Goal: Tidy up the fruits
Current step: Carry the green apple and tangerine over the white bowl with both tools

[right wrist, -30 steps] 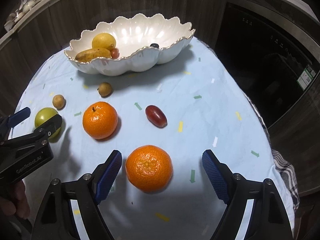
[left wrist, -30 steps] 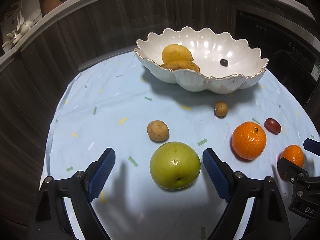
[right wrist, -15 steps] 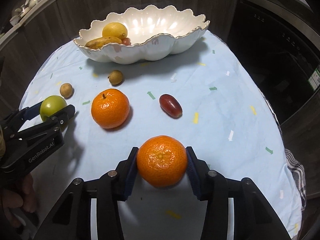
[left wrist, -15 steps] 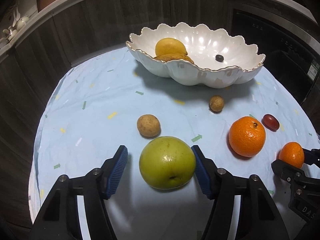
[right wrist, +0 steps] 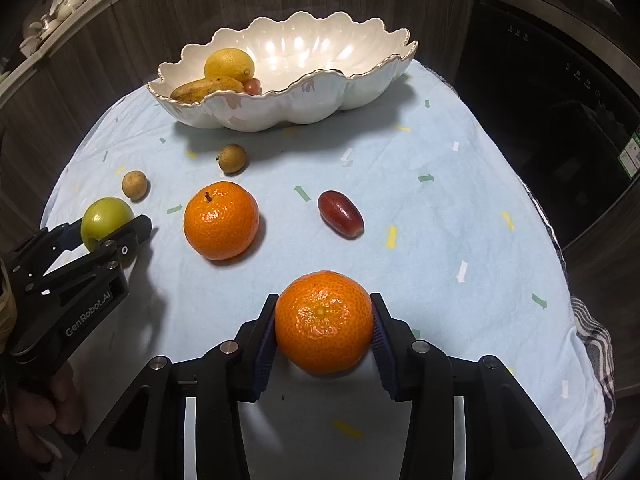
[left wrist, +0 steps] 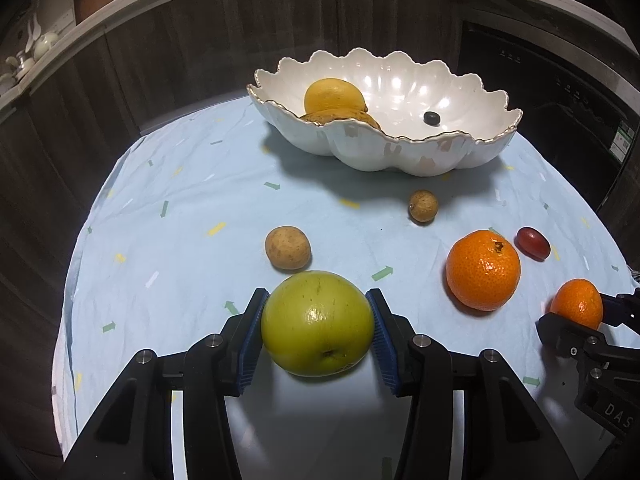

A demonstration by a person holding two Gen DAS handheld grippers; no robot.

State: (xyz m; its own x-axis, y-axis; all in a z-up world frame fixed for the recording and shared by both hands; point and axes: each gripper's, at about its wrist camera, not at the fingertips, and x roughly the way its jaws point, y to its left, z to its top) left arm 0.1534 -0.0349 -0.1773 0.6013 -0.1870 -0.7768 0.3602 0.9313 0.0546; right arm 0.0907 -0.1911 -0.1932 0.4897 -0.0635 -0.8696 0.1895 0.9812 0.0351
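The left gripper [left wrist: 318,326] is closing, its blue pads pressed against the green apple [left wrist: 317,323] on the pale blue tablecloth [left wrist: 180,240]. The right gripper [right wrist: 324,330] clamps a mandarin [right wrist: 324,322] at the cloth's near edge. Beyond lie a second mandarin [right wrist: 221,220], a red date [right wrist: 340,214] and two longans [left wrist: 287,248] [left wrist: 423,206]. Farthest stands the scalloped white bowl [left wrist: 400,152] holding a lemon [left wrist: 335,96].
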